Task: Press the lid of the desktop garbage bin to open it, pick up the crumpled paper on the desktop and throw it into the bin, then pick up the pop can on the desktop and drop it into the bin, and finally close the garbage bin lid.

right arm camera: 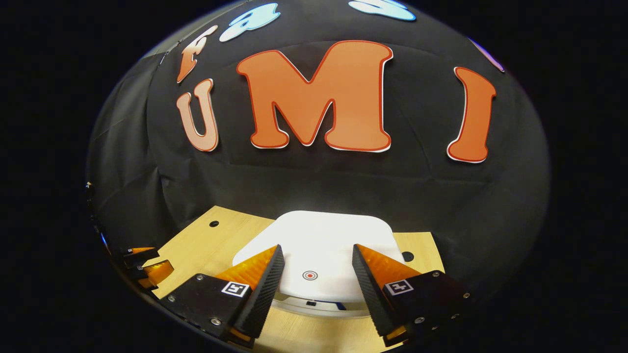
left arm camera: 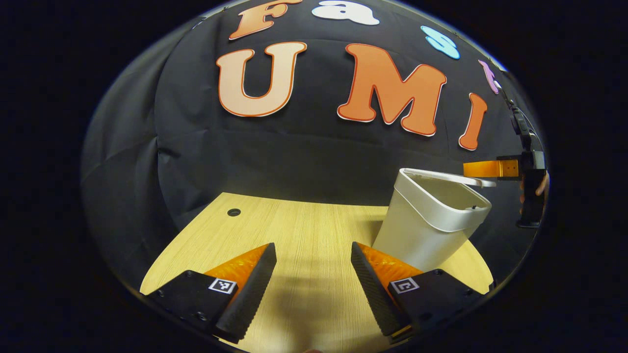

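White bin [left arm camera: 431, 220] standing near the right edge of the surface [left arm camera: 304, 235]; lid [right arm camera: 319, 245] lying flat and shut on top, small round mark [right arm camera: 309, 275] near its front edge; right claw [right arm camera: 318, 274] hovering just above the lid, fingers spread, grasping nothing; left claw [left arm camera: 313, 274] low over bare wood toward the near edge, likewise spread and holding nothing; right claw seen side-on past the bin rim in the left gripper view, hand [left arm camera: 539, 189] behind it.

No crumpled paper or can to be made out on the stretches of wood in view; fits equally a bin about to be pressed open or one just closed with the rubbish inside; contents hidden under the shut lid.

Risks, as judgement: a press landing off the mark could fail to work the latch; a hard or slanted push could tip or slide the light bin toward the edge.

Far right of the surface cut off; contact between claw and lid hard to tell.
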Action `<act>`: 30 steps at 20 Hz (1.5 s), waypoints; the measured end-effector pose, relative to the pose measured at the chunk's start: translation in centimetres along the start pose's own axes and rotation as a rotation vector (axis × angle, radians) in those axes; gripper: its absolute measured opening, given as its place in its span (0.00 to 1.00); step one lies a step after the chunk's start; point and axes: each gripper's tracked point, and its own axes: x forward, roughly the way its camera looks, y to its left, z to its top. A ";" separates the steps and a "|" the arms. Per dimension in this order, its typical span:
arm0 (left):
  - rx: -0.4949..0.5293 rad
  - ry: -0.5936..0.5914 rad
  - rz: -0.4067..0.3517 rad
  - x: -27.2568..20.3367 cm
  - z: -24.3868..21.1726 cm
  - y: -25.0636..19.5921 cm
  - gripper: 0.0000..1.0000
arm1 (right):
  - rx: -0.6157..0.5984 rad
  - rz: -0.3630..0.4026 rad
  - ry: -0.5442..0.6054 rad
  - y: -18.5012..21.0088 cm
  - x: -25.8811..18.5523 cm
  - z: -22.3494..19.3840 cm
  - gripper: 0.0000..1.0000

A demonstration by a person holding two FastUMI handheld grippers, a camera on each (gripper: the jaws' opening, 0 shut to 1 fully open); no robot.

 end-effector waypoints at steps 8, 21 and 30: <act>-0.018 0.003 0.039 -0.8 -0.5 0.4 0.98 | -0.019 -0.027 0.030 0.8 -0.8 -3.3 0.83; -0.058 0.008 0.023 -2.4 -2.1 -3.2 0.98 | -0.028 -0.027 0.071 1.2 -1.2 -4.4 0.50; 0.063 -0.089 0.001 -3.5 1.8 -2.8 0.99 | -0.016 -0.062 -0.018 1.2 -1.8 -4.2 0.50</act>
